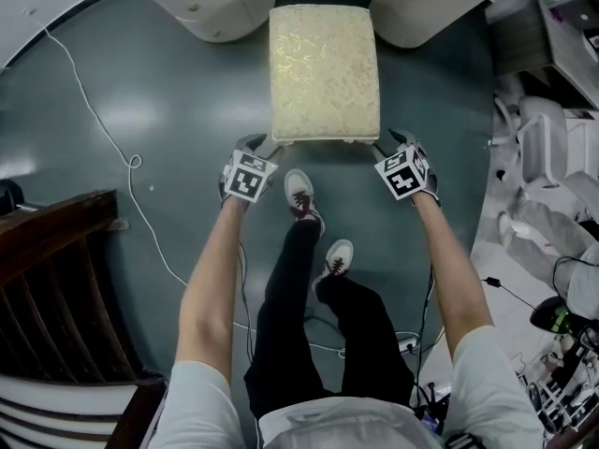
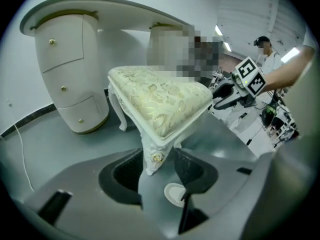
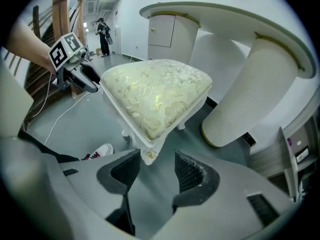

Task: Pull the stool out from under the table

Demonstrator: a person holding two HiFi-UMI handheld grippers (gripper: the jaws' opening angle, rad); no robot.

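The stool (image 1: pixel 325 73), white-legged with a cream and gold cushion, stands on the grey floor with its far end between the pedestals of the white table (image 1: pixel 217 9). My left gripper (image 1: pixel 265 145) is at its near left corner. In the left gripper view that corner leg (image 2: pixel 151 156) stands between the open jaws of the left gripper (image 2: pixel 159 166), against the left pad, with a gap on the right. My right gripper (image 1: pixel 388 141) is at the near right corner. Its jaws are open, and the stool's corner (image 3: pixel 149 155) sits just above the gap of the right gripper (image 3: pixel 157 171).
My own shoes (image 1: pixel 301 195) stand just behind the stool. A white cable (image 1: pixel 103 138) runs across the floor at the left, beside dark wooden furniture (image 1: pixel 56 279). White equipment (image 1: pixel 552 157) and cables crowd the right. A person (image 3: pixel 105 34) stands far off.
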